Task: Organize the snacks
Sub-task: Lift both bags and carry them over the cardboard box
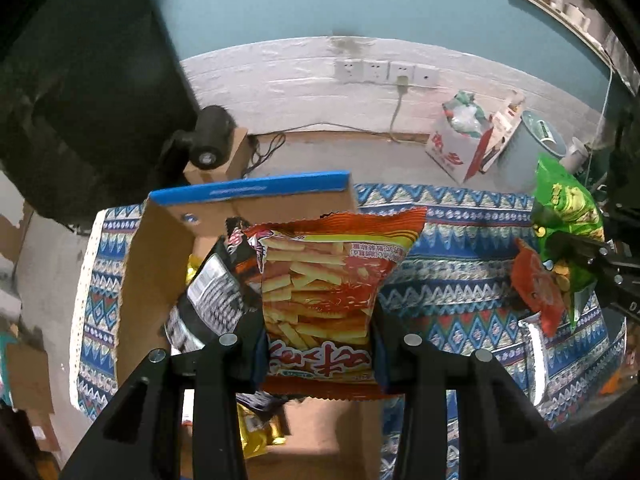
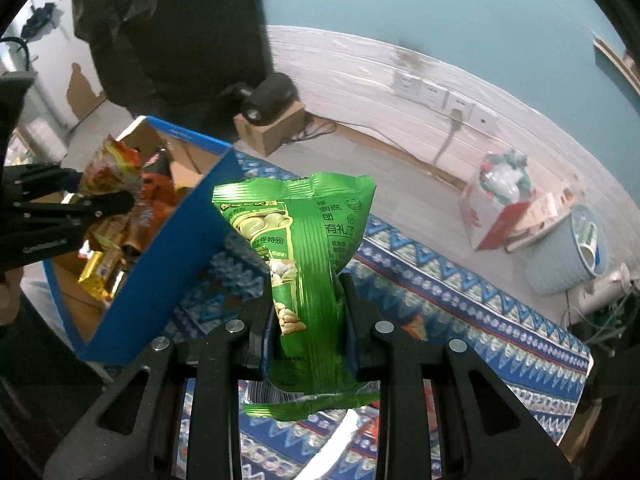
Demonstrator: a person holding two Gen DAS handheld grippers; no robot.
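My left gripper point(image 1: 318, 354) is shut on an orange-red bag of shrimp sticks point(image 1: 324, 292) and holds it above the open cardboard box point(image 1: 160, 248) with blue outer walls. The box holds a black snack bag point(image 1: 212, 292) and yellow packets point(image 1: 256, 428). My right gripper point(image 2: 308, 336) is shut on a green bag of beans point(image 2: 308, 248), held above the patterned cloth to the right of the box point(image 2: 168, 264). In the right wrist view the left gripper point(image 2: 116, 196) shows at the left with its bag point(image 2: 110, 168). In the left wrist view the right gripper point(image 1: 560, 248) shows at the right edge.
A blue patterned cloth point(image 1: 460, 288) covers the table. A red snack packet point(image 1: 538, 288) lies at its right side. Behind stand a red-and-white carton point(image 2: 500, 208), a pale blue bin point(image 2: 568, 248), a small cardboard box with a black camera point(image 2: 272, 100) on it, and wall sockets point(image 1: 384, 72).
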